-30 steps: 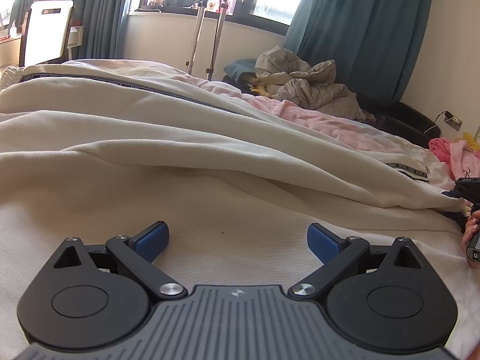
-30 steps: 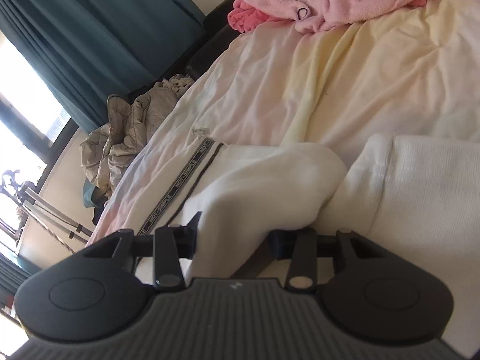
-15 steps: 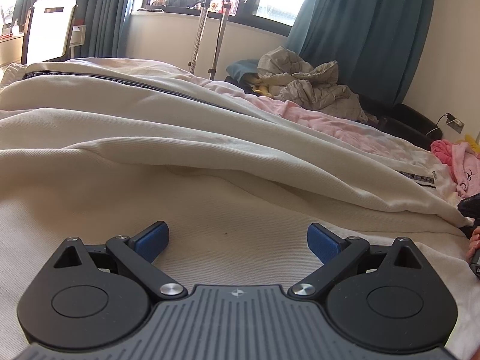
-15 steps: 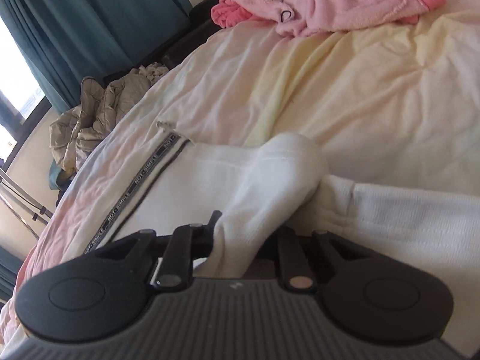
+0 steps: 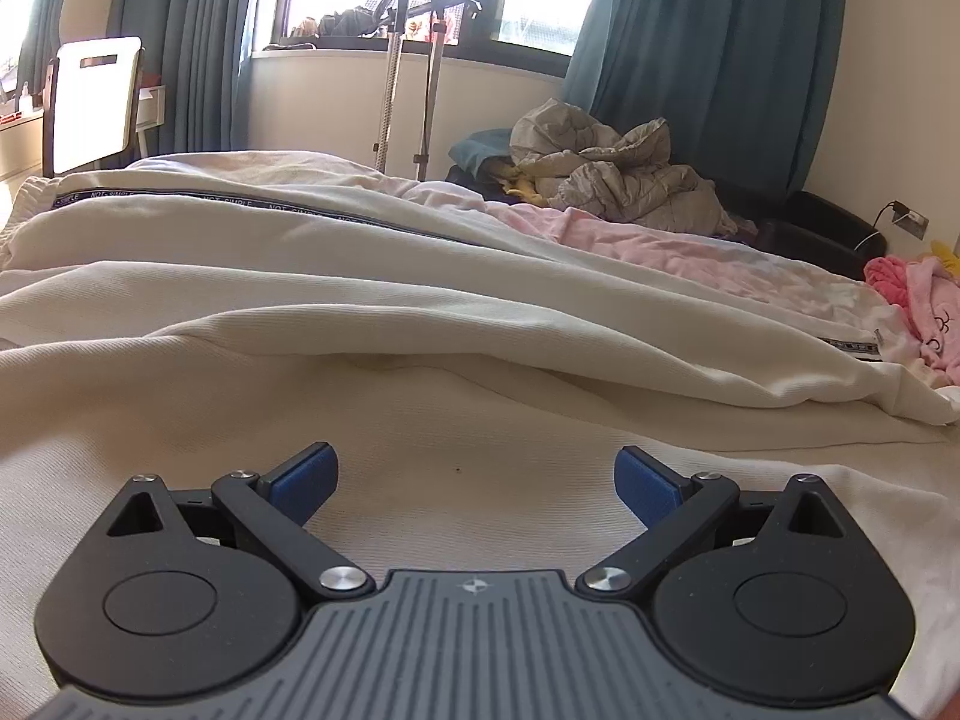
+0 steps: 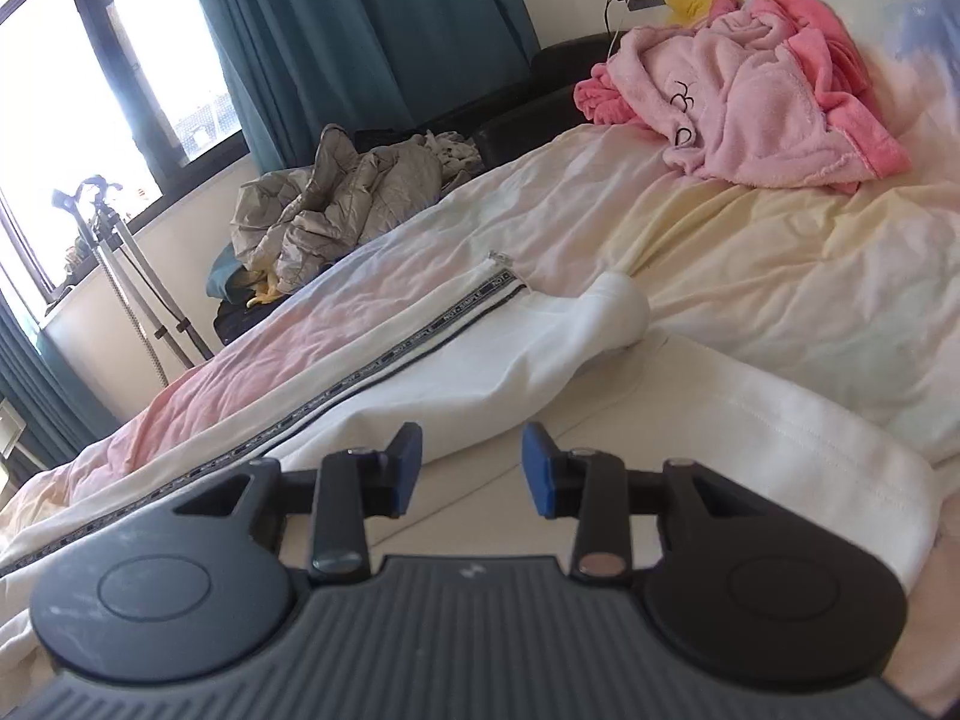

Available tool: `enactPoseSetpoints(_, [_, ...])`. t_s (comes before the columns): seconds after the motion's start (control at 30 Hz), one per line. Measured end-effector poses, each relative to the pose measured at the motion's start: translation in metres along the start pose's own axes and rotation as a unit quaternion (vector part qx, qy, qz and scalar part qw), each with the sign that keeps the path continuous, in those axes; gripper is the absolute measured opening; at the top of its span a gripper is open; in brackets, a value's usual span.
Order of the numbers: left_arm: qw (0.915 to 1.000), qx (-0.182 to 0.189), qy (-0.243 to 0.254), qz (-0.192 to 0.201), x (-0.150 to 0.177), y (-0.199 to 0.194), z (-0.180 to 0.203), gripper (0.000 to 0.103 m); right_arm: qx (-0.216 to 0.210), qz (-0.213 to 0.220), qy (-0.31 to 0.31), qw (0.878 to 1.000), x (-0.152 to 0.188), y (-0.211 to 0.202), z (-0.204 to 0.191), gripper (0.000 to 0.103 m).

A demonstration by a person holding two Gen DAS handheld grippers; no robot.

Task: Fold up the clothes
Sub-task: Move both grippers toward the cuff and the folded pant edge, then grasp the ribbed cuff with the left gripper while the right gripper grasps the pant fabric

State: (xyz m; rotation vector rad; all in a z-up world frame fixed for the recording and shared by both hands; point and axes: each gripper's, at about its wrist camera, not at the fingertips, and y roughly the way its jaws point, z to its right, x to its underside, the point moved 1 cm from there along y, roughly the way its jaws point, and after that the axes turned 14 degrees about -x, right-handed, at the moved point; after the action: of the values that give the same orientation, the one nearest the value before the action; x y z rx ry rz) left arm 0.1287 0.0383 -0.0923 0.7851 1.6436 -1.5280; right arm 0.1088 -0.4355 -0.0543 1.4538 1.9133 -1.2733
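Note:
Cream trousers with a lettered black side stripe lie stretched across the bed. In the right wrist view one leg end lies rounded on the sheet, and a second cream leg runs off to the right. My right gripper hovers above the cloth, its jaws opening, with nothing between the blue pads. My left gripper sits low over the cream fabric, open wide, blue pads apart and holding nothing.
A pink fleece garment is heaped at the head of the bed on the pastel sheet. Beyond the bed's far edge lie a crumpled grey quilted jacket, a metal stand by the window and teal curtains.
My right gripper let go of the trouser leg end, drew back and upward and rolled more level. The leg end now lies on the bed. The left gripper stayed still.

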Motion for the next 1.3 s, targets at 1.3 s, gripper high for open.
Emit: enactPoseSetpoints(1.3, [0.8031,-0.145,-0.573,-0.071,0.026,-0.14,-0.3,0.1,0.113,0.063,0.213,0.969,0.004,-0.093,0.115,0.07])
